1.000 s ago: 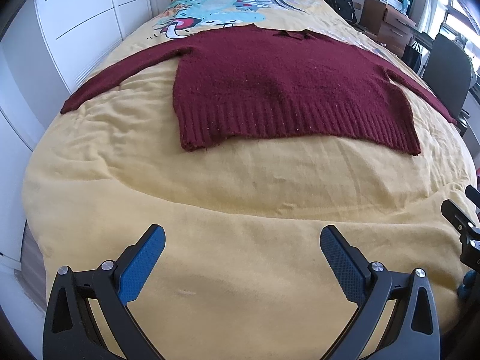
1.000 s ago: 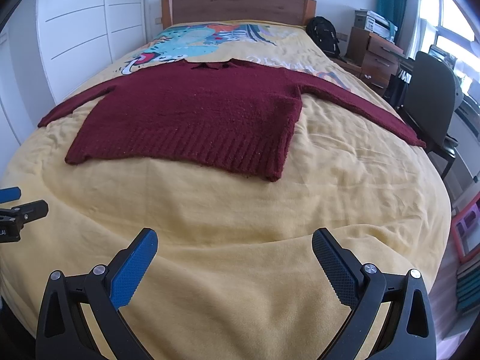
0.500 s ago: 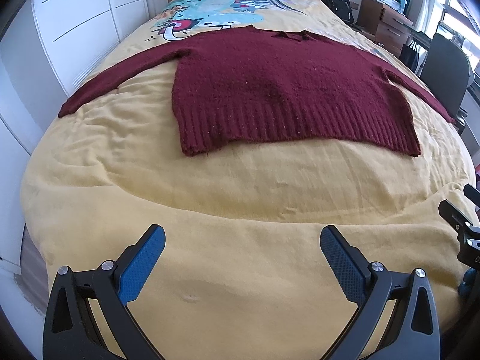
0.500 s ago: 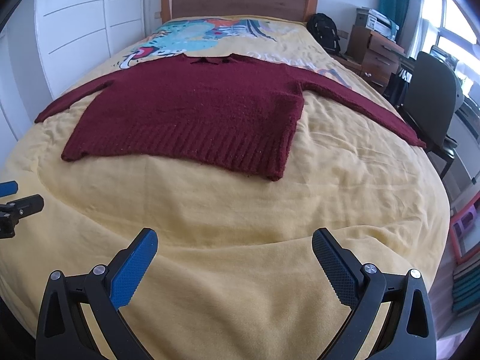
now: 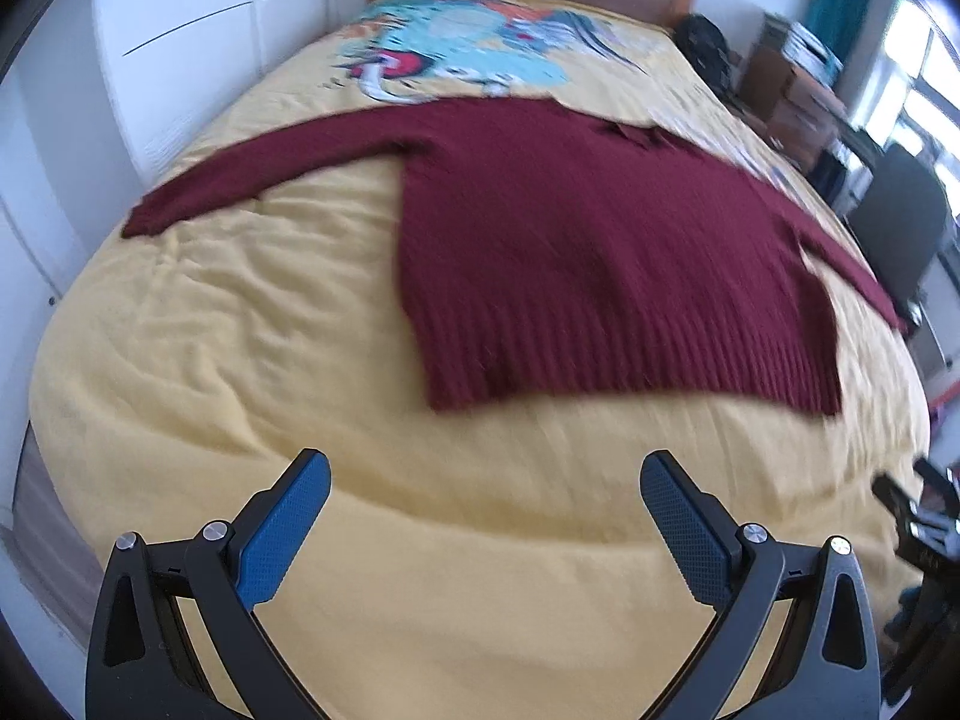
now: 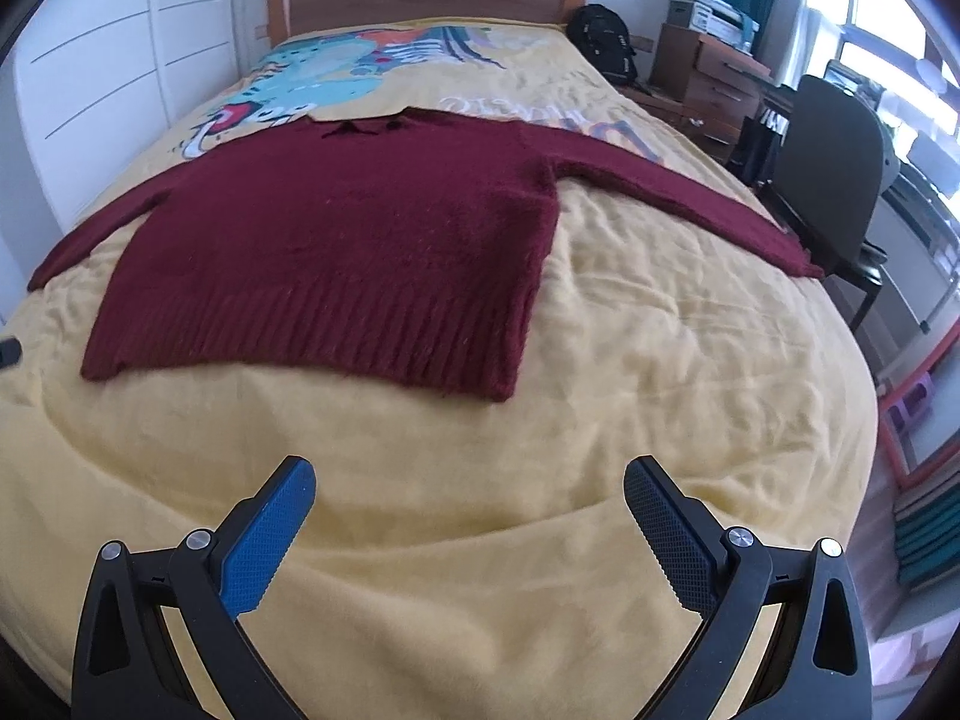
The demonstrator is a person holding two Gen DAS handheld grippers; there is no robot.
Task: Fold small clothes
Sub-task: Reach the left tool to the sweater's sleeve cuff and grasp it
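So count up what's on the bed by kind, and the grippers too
Sweater, dark red, spread flat on the yellow bedspread: 1
Grippers, both open and empty: 2, left gripper, right gripper
Total: 3

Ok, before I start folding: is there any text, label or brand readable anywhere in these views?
Nothing reads cleanly.
White lettering printed on the yellow bedspread: partly covered by the maroon sweater, seen at an angle, not legible.
Sweater: no tag or label visible.
Boxes on the wooden drawers: too small to read.
Left wrist view: motion-blurred, nothing legible.
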